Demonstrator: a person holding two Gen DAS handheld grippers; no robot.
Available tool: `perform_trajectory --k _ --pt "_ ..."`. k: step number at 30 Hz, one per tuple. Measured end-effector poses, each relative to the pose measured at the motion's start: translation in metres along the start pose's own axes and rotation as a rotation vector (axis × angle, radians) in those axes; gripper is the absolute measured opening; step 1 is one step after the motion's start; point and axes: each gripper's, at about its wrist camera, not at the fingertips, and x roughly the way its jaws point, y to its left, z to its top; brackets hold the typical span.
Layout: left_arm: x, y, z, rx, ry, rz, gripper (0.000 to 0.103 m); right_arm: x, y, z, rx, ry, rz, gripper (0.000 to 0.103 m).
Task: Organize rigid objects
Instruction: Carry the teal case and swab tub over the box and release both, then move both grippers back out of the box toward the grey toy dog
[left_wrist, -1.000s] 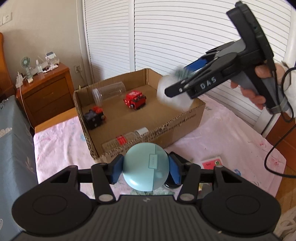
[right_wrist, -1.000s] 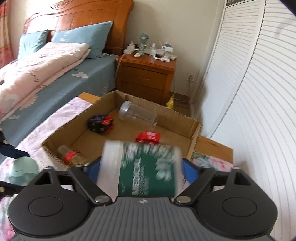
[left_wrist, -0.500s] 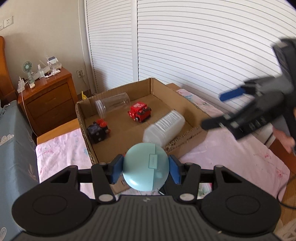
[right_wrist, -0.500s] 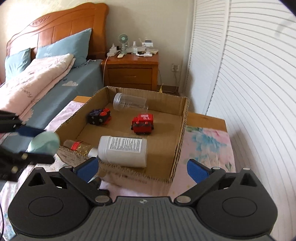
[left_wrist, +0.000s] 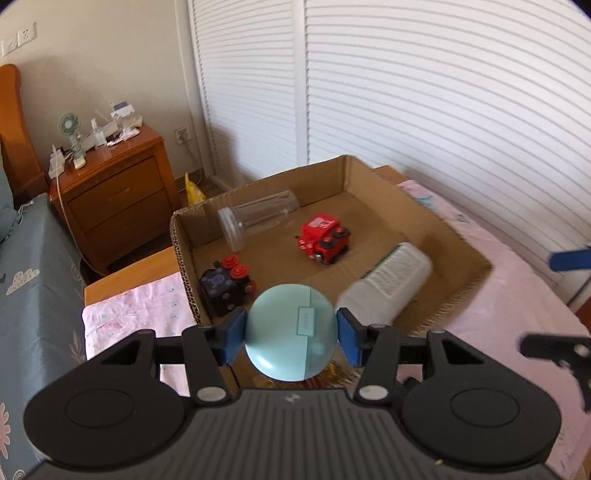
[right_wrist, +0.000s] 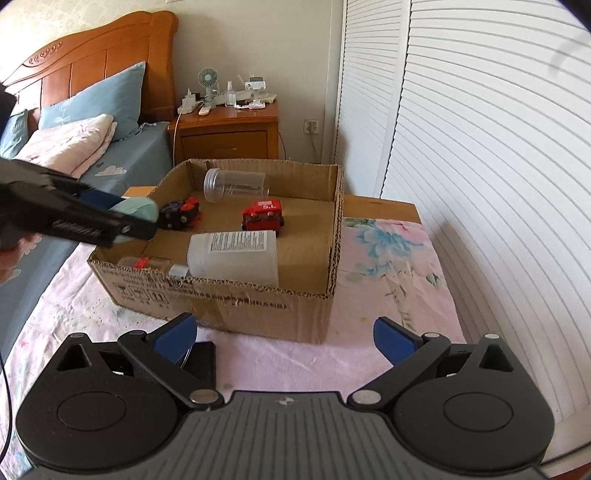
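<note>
Cardboard box (right_wrist: 258, 306) is filled with toys and bottles. A pale blue case (left_wrist: 291, 332) is clamped in the left hand-held gripper (left_wrist: 291, 334). The right hand-held gripper (right_wrist: 284, 338) is spread wide, empty.

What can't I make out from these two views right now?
- Small amber bottle: left wrist view, hidden behind the held blue case; right wrist view, box wall covers its lower part.
- White bottle label: left wrist view, blurred.
- Right hand-held gripper: left wrist view, cut off by right edge.

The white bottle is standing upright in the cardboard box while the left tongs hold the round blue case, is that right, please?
Not quite: the white bottle lies on its side in the cardboard box, as the right wrist view shows. The left tongs do hold the round blue case.
</note>
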Motion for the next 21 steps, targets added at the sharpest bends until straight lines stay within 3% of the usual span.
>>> perform_trajectory --k 4,6,7,10,13,21 --pt "0.011 0.004 0.0 -0.018 -0.016 0.022 0.057 0.001 -0.001 -0.003 0.006 0.012 -0.005 0.103" --pt "0.009 0.003 0.0 -0.024 -0.018 0.046 0.092 0.0 -0.002 -0.004 0.004 0.015 -0.009 0.103" --pt "0.005 0.002 -0.001 -0.026 -0.029 0.058 0.097 0.0 -0.002 -0.005 0.004 0.016 -0.01 0.103" --pt "-0.009 -0.006 -0.008 0.016 -0.071 0.058 0.097 0.0 -0.003 -0.007 0.007 0.019 -0.013 0.103" --pt "-0.018 -0.013 -0.016 0.048 -0.062 0.075 0.097 0.0 -0.003 -0.009 0.012 0.022 -0.009 0.103" --pt "-0.041 -0.028 -0.038 0.026 -0.024 0.018 0.097 -0.006 -0.001 -0.019 0.011 0.027 -0.002 0.103"
